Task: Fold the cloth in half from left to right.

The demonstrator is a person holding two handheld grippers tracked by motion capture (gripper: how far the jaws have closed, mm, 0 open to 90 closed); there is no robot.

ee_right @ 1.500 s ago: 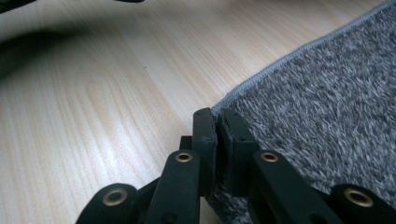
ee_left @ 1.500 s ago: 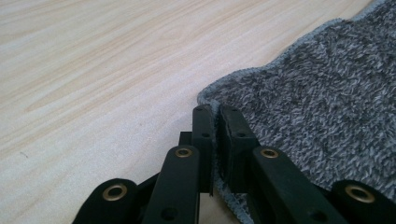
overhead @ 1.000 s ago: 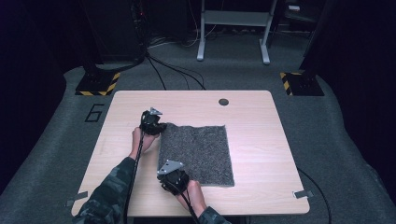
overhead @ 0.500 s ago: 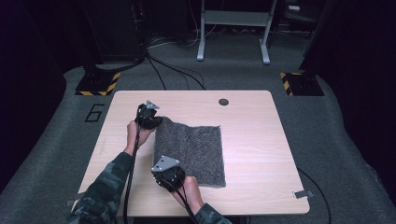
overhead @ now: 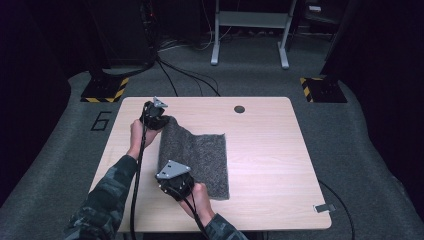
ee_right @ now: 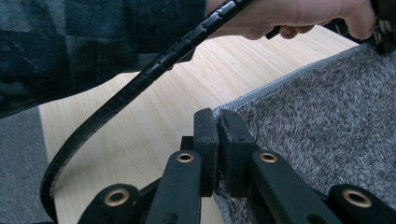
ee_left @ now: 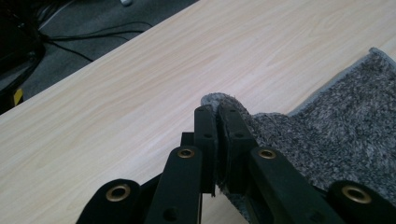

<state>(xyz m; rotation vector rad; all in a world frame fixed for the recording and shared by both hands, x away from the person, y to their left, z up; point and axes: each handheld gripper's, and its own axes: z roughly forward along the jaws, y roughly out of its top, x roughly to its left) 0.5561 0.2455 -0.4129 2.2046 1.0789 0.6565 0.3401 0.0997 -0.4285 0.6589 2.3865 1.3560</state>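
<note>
A grey, rectangular fleecy cloth lies on the left-centre of the pale wooden desk. The left gripper has its fingers clenched on the cloth's far-left corner, the right gripper on the near-left corner; that edge is raised, the rest lies flat. Judged a fold or drag just begun, with most left. Only 1 small dark round grommet shares the desk, well apart; black floor cables lie beyond it.
</note>
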